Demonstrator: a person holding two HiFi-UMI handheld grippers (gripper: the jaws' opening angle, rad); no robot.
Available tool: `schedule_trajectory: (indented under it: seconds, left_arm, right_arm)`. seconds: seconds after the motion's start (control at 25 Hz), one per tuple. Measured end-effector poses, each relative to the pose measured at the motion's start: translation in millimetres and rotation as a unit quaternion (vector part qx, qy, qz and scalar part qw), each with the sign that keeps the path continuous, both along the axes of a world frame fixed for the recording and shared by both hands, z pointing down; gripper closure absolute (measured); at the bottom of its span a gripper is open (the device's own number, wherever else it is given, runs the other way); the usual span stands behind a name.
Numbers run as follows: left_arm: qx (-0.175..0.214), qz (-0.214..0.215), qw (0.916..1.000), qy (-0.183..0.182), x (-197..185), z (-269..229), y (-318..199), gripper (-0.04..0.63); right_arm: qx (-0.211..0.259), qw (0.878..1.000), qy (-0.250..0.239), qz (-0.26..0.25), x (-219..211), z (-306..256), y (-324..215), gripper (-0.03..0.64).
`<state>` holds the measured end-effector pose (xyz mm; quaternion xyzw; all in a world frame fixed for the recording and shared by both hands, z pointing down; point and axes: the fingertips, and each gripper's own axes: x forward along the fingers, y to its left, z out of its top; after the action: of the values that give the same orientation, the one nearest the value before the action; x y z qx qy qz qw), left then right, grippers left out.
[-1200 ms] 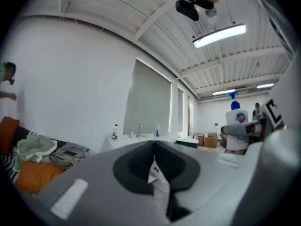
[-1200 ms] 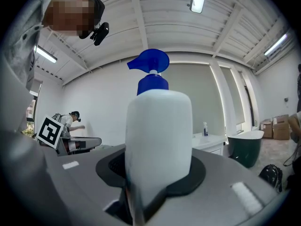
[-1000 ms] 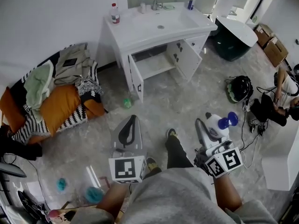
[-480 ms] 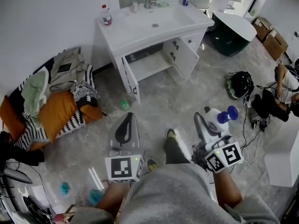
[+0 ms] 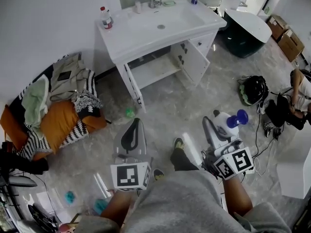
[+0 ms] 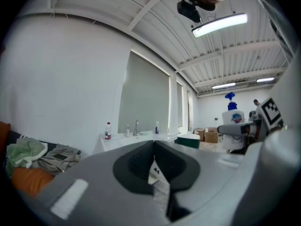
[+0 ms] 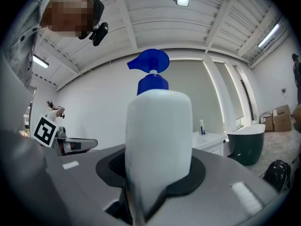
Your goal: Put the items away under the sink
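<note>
Gripping a white spray bottle (image 7: 158, 140) in my right gripper (image 5: 215, 130) (blue trigger uppermost), I have my left gripper (image 5: 131, 136) pinched shut on a thin white slip (image 6: 157, 180); the open sink cabinet (image 5: 141, 35) stands well ahead of both.

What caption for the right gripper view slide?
White pump bottle with blue pump head clamped in the right tongs, sink vanity behind.

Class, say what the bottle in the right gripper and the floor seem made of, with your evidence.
Pump bottle: probably plastic, with a smooth white body and a moulded blue pump head.
Floor: looks like polished grey stone or tile, with marbled veining and a slight sheen; cannot tell which.
</note>
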<state>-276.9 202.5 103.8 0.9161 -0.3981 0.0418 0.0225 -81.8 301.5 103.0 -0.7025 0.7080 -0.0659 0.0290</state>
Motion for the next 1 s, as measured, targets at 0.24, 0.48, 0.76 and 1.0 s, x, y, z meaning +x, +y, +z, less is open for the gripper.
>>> schedule_trajectory:
  seconds: [0.24,0.48,0.76,1.0]
  left_arm:
    - [-0.014,0.003,0.9999,-0.009,41.5,7.9,-33.3,0.583]
    - [-0.015,0.011,0.9996,-0.023,90.7,7.1,-50.4,0.583]
    - [-0.024,0.016,0.9992,-0.028,140.3,5.7,-75.0,0.583]
    - [-0.02,0.012,0.9991,-0.035,179.1,5.4,-89.9,0.583]
  right_arm:
    - [-0.009,1.0,0.001,0.001,39.5,6.5,-34.0,0.444]
    - [-0.012,1.0,-0.007,-0.003,80.5,11.3,-55.3,0.445]
    - [-0.017,1.0,-0.019,-0.009,123.6,17.7,-80.1,0.445]
    - [-0.018,1.0,-0.017,-0.017,158.0,23.6,-95.8,0.445]
